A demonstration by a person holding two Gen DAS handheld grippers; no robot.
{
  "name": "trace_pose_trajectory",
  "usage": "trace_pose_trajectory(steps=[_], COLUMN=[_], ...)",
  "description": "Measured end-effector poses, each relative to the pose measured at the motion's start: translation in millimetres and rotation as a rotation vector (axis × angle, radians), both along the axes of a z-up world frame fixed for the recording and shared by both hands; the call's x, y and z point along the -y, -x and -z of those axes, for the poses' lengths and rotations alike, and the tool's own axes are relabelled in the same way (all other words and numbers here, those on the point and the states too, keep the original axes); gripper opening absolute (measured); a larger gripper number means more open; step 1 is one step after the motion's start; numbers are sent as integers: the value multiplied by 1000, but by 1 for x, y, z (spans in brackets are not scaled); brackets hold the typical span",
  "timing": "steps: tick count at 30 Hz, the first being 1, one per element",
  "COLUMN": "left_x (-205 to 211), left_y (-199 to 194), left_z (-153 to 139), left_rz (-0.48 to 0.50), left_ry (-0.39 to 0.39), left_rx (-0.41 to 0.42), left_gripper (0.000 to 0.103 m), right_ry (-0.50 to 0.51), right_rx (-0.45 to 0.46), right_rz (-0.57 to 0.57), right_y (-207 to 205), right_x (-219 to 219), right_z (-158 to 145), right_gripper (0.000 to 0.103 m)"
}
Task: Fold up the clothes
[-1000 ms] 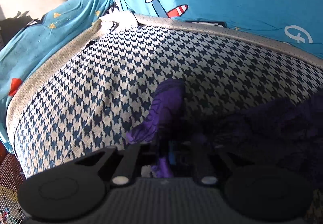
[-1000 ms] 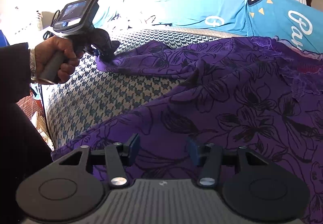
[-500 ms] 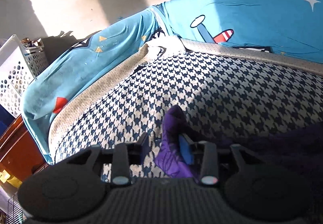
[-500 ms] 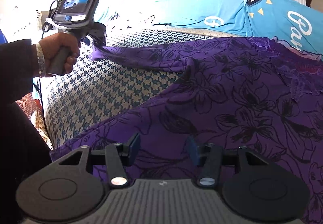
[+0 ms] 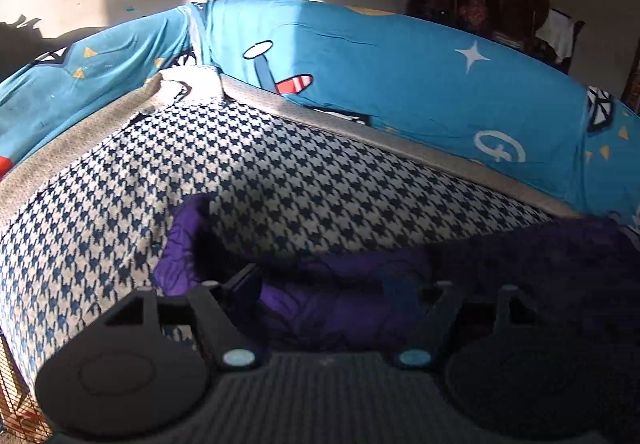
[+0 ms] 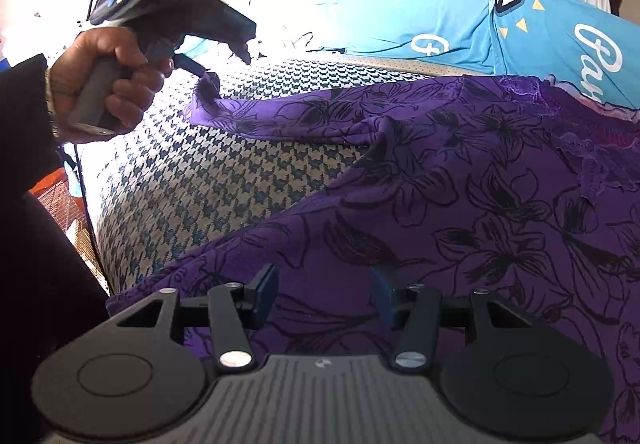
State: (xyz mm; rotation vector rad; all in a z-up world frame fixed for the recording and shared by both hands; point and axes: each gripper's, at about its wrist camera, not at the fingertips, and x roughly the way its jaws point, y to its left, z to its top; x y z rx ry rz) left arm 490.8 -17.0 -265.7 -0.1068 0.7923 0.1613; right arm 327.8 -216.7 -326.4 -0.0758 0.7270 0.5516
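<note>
Your left gripper (image 6: 224, 56) is opening just above the sleeve tip, right gripper (image 6: 324, 294) half open and empty over the purple garment (image 6: 460, 204) on the bed (image 6: 224, 184); sleeve may bunch.

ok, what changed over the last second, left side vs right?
The left gripper let go of the purple sleeve: a second ago it was shut on the sleeve's end, now its jaws are opening and it has lifted up off the cloth. The sleeve lies stretched out on the houndstooth cover. The right gripper stayed put, fingers apart over the garment, same gap.
</note>
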Motion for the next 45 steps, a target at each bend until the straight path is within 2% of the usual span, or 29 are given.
trace_pose_trajectory(steps=[1, 5, 8, 13, 17, 23, 26, 27, 29, 31, 34, 38, 43, 45], left_x=[9, 43, 62, 80, 92, 109, 116, 119, 123, 128, 134, 143, 153, 156], left_y=[2, 8, 12, 10, 4, -2, -2, -2, -3, -3, 2, 9, 9, 11], left_z=[0, 11, 17, 27, 37, 49, 54, 56, 59, 61, 57, 51, 61, 62], left_rz=[47, 154, 229, 333, 374, 393, 394, 395, 394, 389, 353, 318, 311, 308], left_ry=[23, 8, 30, 180, 300, 360, 348, 344, 331, 307, 223, 80, -40, -89], left_rx=[-8, -46, -74, -147, -204, -254, -256, -256, -258, -250, -193, -107, -117, -115], left_gripper=[70, 70, 70, 68, 64, 61, 60, 57, 40, 35, 12, 11, 16, 24], right_ry=[1, 1, 4, 4, 3, -2, -2, -2, -1, 0, -1, -3, -2, -1], right_rx=[-1, -2, -1, -4, -10, -9, -9, -11, -15, -16, -16, -18, -19, -24], right_rz=[1, 0, -2, -1, 0, 1, 9, 13, 23, 34, 53, 77, 84, 83], right_y=[0, 0, 1, 2, 3, 7, 9, 10, 12, 15, 19, 21, 24, 25], right_x=[0, 1, 1, 1, 2, 5, 8, 10, 14, 19, 27, 36, 42, 44], right_z=[0, 0, 0, 0, 0, -2, -3, -3, -3, -4, -5, -7, -8, -8], right_gripper=[51, 51, 51, 51, 51, 51, 51, 51, 51, 51, 51, 51, 51, 51])
